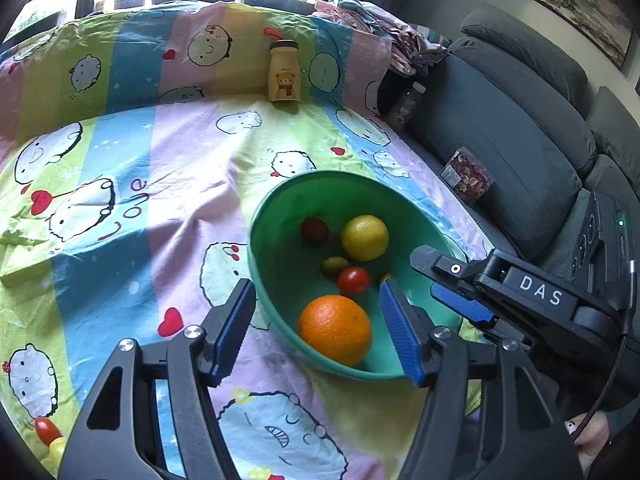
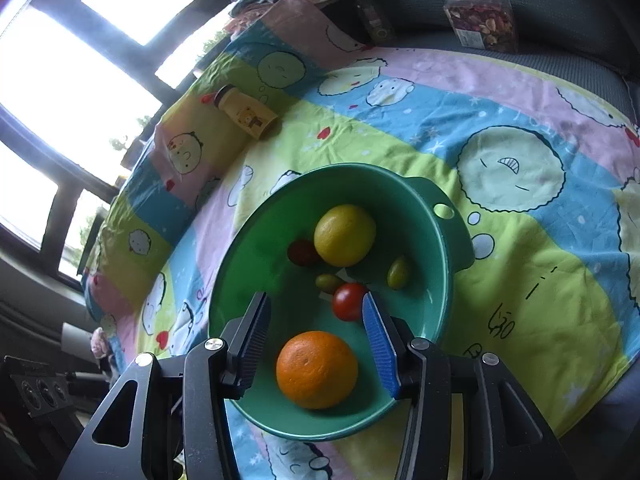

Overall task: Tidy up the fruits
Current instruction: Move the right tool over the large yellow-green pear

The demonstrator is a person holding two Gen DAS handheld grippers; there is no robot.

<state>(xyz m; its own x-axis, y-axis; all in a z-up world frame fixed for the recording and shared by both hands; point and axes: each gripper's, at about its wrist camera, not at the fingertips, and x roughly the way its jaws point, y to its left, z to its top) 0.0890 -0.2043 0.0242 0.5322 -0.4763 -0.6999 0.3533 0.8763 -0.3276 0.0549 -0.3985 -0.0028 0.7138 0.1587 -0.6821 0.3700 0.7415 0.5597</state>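
Inside the green bowl, at its near wall, sits the orange. Right gripper hangs directly above it, fingers spread wide, empty, orange centred in the gap; round fruit, no long axis to match. Left gripper also spread and empty, straddling the near rim. Lemon lies toward the far wall. Judgement: right is better placed; straight descent.
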